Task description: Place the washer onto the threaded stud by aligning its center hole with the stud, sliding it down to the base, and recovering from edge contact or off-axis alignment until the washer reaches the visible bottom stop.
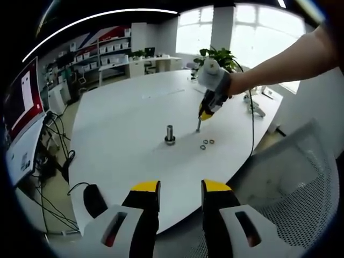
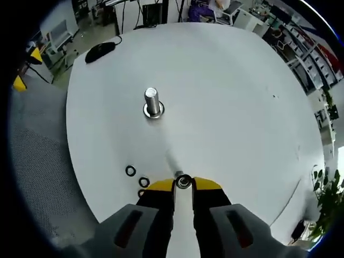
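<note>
The threaded stud (image 1: 170,134) (image 2: 153,102) stands upright on its round base near the middle of the white table (image 1: 123,123) (image 2: 231,91). My right gripper (image 2: 183,184) is shut on a small metal washer (image 2: 183,181), pinched at the yellow fingertips (image 2: 207,185), close above the table and short of the stud. In the left gripper view that right gripper (image 1: 199,124) points down just right of the stud, held by a person's arm. Three loose washers (image 1: 207,144) (image 2: 137,180) lie beside it. My left gripper (image 1: 181,188) hangs open off the table's near edge, holding nothing.
A black mouse (image 1: 94,200) (image 2: 100,51) with a cable lies near the table edge. A grey mesh chair (image 1: 301,177) stands at the right, a monitor (image 1: 24,102) at the left. A plant (image 1: 217,56) and small tools sit at the far side.
</note>
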